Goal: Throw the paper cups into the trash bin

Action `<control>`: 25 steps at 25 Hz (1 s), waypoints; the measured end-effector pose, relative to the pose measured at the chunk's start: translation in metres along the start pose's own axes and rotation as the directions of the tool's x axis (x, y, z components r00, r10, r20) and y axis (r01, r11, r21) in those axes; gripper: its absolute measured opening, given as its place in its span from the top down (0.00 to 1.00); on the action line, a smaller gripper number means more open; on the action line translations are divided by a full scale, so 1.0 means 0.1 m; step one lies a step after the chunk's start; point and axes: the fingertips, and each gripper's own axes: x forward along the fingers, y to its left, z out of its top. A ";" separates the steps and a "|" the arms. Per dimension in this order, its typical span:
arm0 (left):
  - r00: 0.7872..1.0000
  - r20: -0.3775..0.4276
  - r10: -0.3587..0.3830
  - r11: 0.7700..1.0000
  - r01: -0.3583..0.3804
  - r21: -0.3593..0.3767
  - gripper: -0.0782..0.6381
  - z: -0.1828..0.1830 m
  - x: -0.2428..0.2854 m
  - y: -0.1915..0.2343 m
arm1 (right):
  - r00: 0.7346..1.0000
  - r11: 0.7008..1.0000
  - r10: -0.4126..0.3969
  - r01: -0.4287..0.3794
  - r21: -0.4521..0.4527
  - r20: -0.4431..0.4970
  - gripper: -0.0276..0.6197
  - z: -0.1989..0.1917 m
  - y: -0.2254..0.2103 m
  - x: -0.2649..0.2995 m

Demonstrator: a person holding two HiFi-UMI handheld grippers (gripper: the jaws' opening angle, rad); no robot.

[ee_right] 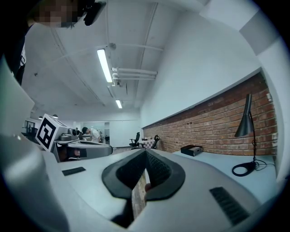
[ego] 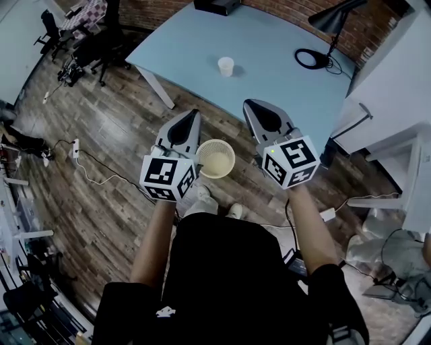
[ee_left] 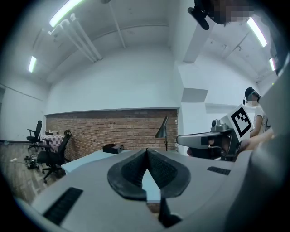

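One white paper cup (ego: 225,66) stands upright on the light blue table (ego: 283,74), well ahead of both grippers. A beige wicker trash bin (ego: 215,159) sits on the wooden floor by the person's feet; in the head view it shows between the two grippers. My left gripper (ego: 194,114) (ee_left: 146,152) is held level in the air, shut, with nothing between its jaws. My right gripper (ego: 250,103) (ee_right: 145,153) is level beside it, also shut and holding nothing. Each gripper shows in the other's view: the right gripper (ee_left: 206,140) and the left gripper (ee_right: 81,147).
A black desk lamp (ego: 330,23) with its round base and a black box (ego: 215,5) stand on the table. Office chairs (ego: 94,34) are at the far left. A power strip and cables (ego: 75,148) lie on the floor. White furniture (ego: 397,87) flanks the right.
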 end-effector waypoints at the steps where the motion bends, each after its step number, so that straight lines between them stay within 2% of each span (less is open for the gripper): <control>1: 1.000 0.001 -0.001 1.000 0.001 0.001 0.89 0.01 0.01 0.00 | 1.000 1.000 -0.003 0.003 0.000 0.000 0.96 0.00 -0.02 0.00; 10: 1.000 0.010 -0.027 1.000 0.027 -0.001 0.89 0.00 0.12 0.10 | 1.000 1.000 -0.020 0.020 -0.008 0.008 0.96 0.01 -0.05 0.12; 14: 1.000 0.011 -0.025 0.999 0.026 -0.026 0.89 -0.03 0.19 0.26 | 1.000 1.000 -0.023 0.023 -0.010 0.003 0.96 0.01 -0.03 0.28; 25: 0.999 0.011 -0.033 0.999 0.034 -0.033 0.89 -0.03 0.52 0.79 | 0.999 0.999 -0.030 0.029 -0.015 -0.021 0.96 0.00 -0.17 0.92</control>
